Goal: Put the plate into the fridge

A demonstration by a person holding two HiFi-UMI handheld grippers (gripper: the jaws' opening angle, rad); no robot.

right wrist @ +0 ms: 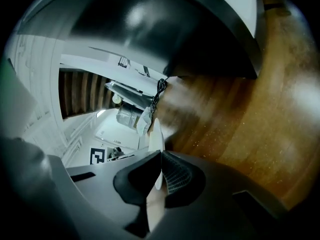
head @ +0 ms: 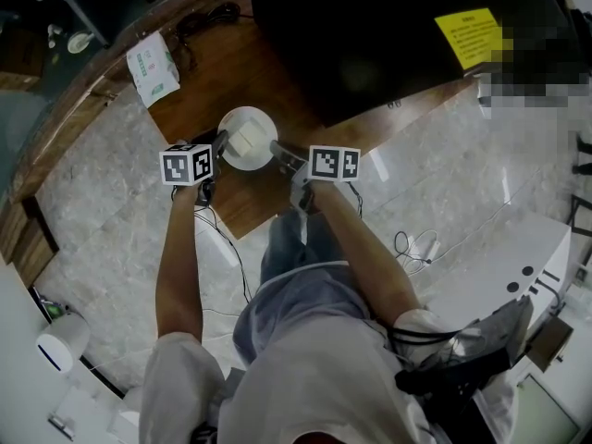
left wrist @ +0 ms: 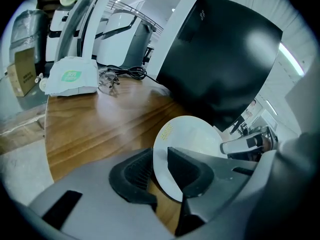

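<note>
Clamped shut on opposite rims of the plate (head: 245, 137) by left gripper (left wrist: 159, 169) and right gripper (right wrist: 161, 176) alike. Could slip or twist loose on the way to the fridge (head: 370, 44), given uneven pull and shallow bites.
</note>
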